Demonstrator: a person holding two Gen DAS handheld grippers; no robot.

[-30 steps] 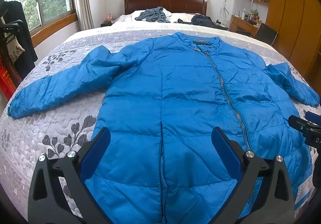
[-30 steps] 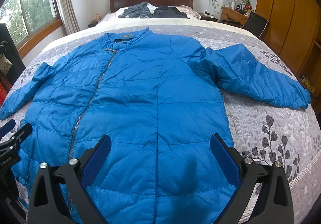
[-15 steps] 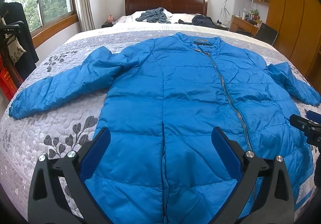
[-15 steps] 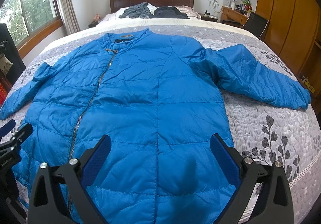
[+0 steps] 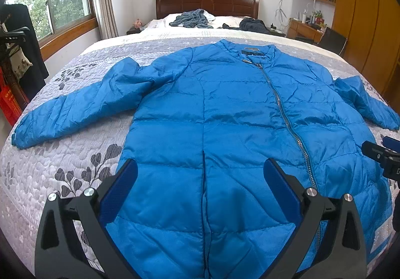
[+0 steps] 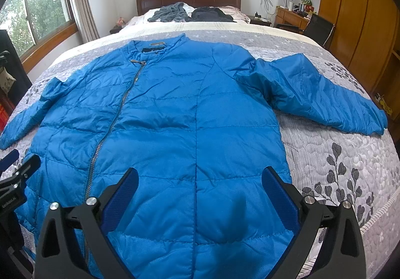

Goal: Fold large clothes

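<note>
Left wrist view: spread tool (image 5: 200, 179) above flat blue jacket (image 5: 237, 116).

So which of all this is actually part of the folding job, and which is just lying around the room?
Part of the job:
- blue padded jacket, spread flat and zipped on the bed
- left tongs and right tongs, both open, above its hem

Just lying about:
- grey garment and dark garment by the pillows
- desk clutter
- black chair
</note>
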